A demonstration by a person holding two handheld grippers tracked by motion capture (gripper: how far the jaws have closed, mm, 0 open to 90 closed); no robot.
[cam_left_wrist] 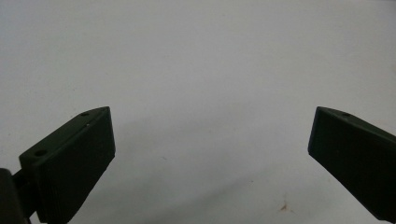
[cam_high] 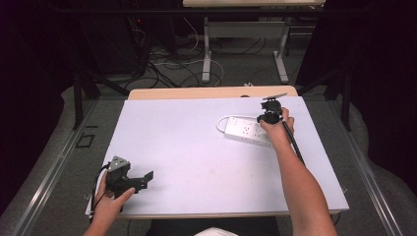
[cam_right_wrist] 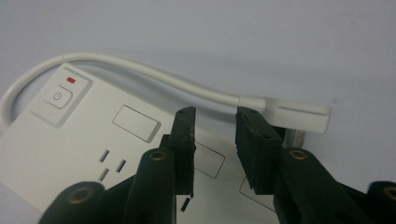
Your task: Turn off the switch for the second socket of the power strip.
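The white plastic power strip [cam_right_wrist: 93, 149] lies at the far right of the pale table [cam_high: 196, 147], its flat white plug [cam_right_wrist: 299, 114] apparently seated in a socket. The right gripper [cam_right_wrist: 215, 116] hovers just above it, jaws slightly apart, gripping nothing — likely having let go. The left gripper [cam_left_wrist: 210, 135] rests idle at the near left corner — jaws wide, empty.

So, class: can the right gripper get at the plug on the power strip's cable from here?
Probably yes. The right gripper hovers over the power strip, jaws parted with nothing between them, and the plug lies just beyond, unobstructed.

White-topped table [cam_high: 196, 147] — a white power strip [cam_high: 244, 130] lies on it.
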